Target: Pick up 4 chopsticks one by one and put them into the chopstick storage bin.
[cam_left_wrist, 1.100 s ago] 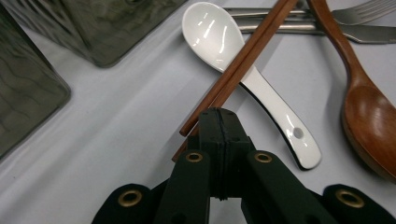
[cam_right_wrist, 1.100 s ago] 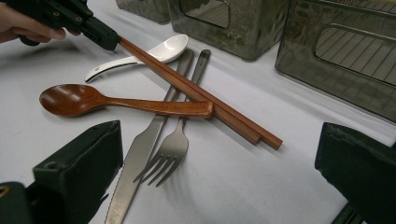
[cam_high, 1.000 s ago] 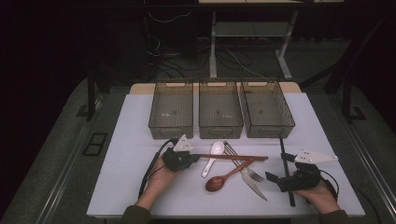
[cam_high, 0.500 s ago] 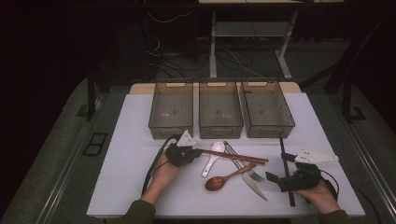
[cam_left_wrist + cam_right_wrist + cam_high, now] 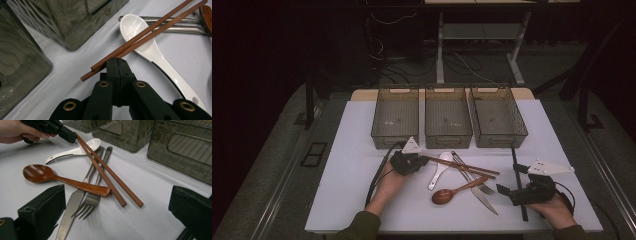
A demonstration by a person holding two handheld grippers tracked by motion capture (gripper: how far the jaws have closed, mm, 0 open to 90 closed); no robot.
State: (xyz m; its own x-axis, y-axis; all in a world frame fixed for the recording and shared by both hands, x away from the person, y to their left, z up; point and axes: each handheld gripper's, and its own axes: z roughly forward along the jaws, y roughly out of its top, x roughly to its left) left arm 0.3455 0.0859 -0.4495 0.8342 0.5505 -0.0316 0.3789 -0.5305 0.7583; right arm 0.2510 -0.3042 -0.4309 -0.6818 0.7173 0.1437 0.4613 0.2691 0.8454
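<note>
Left gripper (image 5: pixel 117 60) has its jaws clenched together at the near ends of the chopsticks (image 5: pixel 147 33). From the left gripper view the closed tips sit against the lower stick's end; whether a stick is actually pinched cannot be told. Both chopsticks lie on the table (image 5: pixel 352 165), crossing the white ceramic spoon (image 5: pixel 150 47), with their far ends toward 4 o'clock of the gripper in the high view.

Right gripper (image 5: pixel 117 220) rests at 4 o'clock on the table, jaws spread wide and empty, aimed at the cutlery pile.

Progress, judged from the layout: sorting has hardly begun. All three mesh bins (image 5: pixel 448 120) at 12 o'clock appear empty. Remaining on the table between the grippers:
- chopsticks, two pieces
- white ceramic spoon
- wooden spoon (image 5: pixel 62 178)
- fork (image 5: pixel 93 195)
- serrated knife (image 5: pixel 72 207)

Next step is probably lifting the chopsticks toward a bin; every item is left to place.
</note>
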